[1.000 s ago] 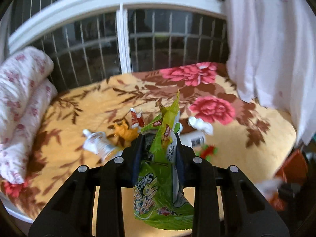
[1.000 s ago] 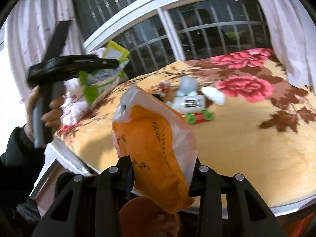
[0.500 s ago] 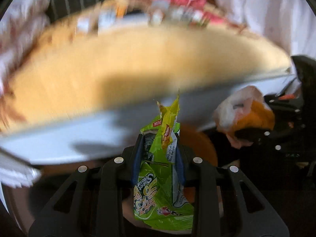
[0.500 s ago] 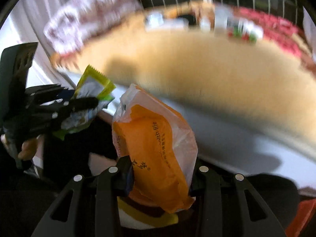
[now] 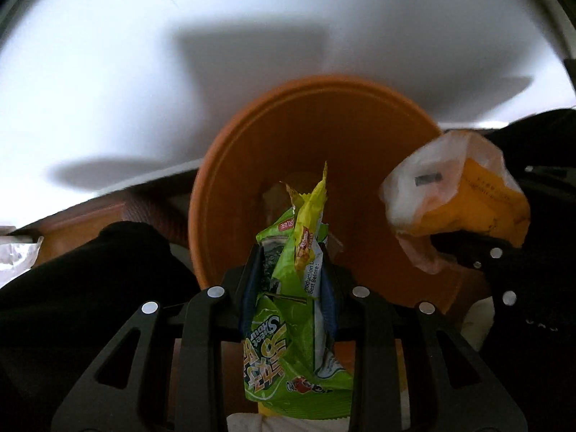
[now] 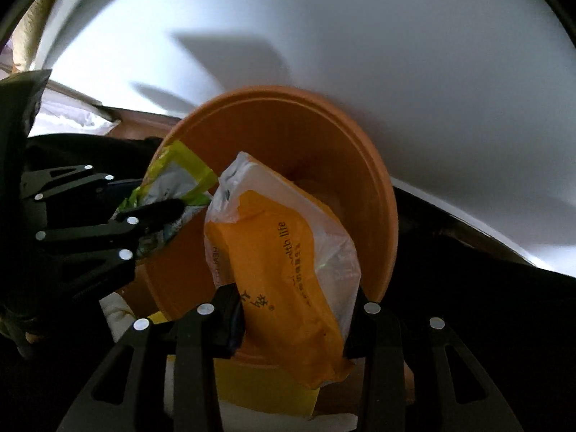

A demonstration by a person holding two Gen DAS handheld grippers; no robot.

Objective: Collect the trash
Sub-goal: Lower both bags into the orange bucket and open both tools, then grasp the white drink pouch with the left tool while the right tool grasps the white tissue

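Observation:
An orange bin (image 5: 259, 136) lies open beneath both grippers, which point down into it. My left gripper (image 5: 288, 252) holds a bunch of green and yellow snack wrappers (image 5: 284, 327) over the bin's mouth. Its jaws are opening, and the pads still touch the wrappers. My right gripper (image 6: 295, 298) grips an orange wipes pack (image 6: 284, 259) above the bin's (image 6: 385, 194) inside. Those jaws are opening too, with the pack still between them. The right wrist view shows the left gripper (image 6: 158, 212) and its wrappers (image 6: 172, 180) at the left rim. The pack (image 5: 464, 194) appears at the right in the left wrist view.
A broad white surface (image 5: 180, 54) fills the background behind the bin. Black sleeves (image 5: 90, 288) flank the bin on both sides. Some yellow and white trash (image 6: 259, 392) shows low by the bin. A strip of brown floor (image 5: 82, 219) runs at the left.
Both grippers have dropped from above the flowered bed and tipped downward over the orange bin. The bed has left both views. The right jaws stand slightly wider around the pack.

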